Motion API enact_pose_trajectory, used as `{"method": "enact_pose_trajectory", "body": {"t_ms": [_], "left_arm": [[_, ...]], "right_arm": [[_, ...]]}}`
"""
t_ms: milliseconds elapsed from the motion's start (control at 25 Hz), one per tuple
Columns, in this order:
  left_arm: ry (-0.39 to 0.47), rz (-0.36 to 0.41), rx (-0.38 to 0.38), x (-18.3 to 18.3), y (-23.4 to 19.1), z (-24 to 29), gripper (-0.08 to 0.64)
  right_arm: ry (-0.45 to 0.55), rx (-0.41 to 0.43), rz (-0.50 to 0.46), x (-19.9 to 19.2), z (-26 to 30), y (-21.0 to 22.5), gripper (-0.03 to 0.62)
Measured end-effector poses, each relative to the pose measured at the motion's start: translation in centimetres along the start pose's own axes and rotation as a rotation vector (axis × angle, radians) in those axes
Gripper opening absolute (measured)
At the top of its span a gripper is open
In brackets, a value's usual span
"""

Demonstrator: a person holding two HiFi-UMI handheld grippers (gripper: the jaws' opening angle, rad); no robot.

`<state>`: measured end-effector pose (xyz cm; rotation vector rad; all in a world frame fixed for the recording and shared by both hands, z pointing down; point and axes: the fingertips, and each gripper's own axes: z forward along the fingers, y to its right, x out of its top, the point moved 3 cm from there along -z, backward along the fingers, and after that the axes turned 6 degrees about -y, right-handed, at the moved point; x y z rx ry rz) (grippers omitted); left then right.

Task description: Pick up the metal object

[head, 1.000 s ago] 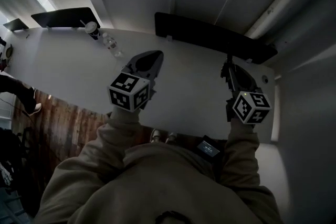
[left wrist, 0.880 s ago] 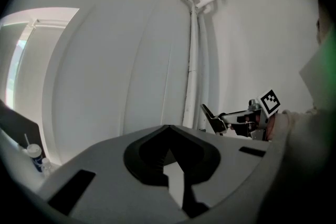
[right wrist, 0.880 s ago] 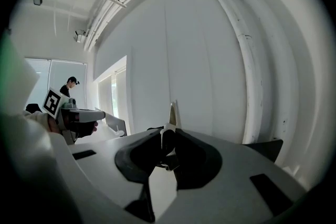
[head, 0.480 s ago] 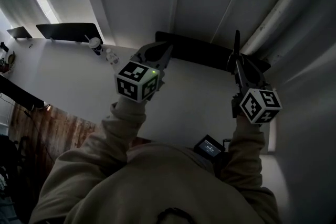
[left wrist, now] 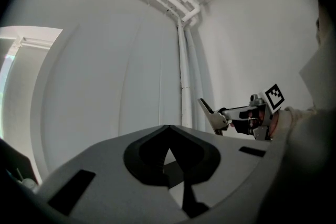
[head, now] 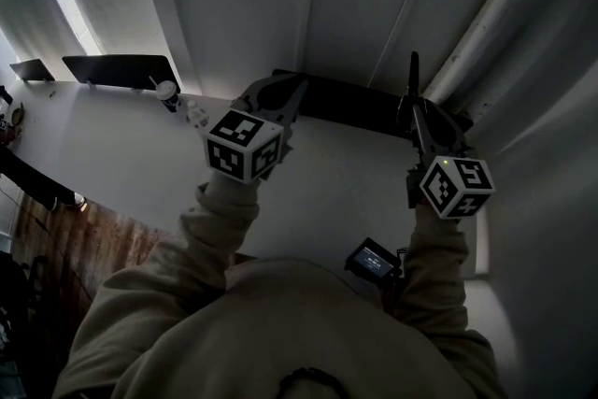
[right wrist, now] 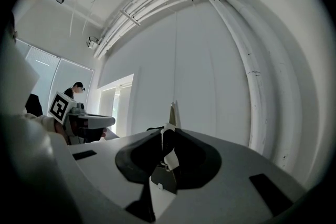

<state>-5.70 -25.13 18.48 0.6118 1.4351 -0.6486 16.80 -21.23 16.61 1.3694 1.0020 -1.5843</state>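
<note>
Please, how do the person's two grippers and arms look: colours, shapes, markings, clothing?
The left gripper and the right gripper have grey bodies that narrow to dark, pointed jaws. Each carries a white cube printed with black square markers. The sleeves are loose beige fabric, gathered at the cuffs.

Left claw (left wrist: 168, 128) closed, level; right claw (right wrist: 169, 129) level, just tightened on metal object (right wrist: 172, 112)

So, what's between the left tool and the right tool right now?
Nothing hangs between the left tool and right tool; the head view shows only the dark panel and white surface behind that gap.
</note>
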Motion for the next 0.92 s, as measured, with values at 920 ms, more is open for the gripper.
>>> {"method": "enact_pose_trajectory", "body": {"t_ms": [920], "left_arm": [[-0.007,-0.029,-0.017,-0.7,-0.8,-1.0,0.003]], "right_arm": [[-0.035,0.010,0.014,-0.6,0.6,-1.6,0.074]]}}
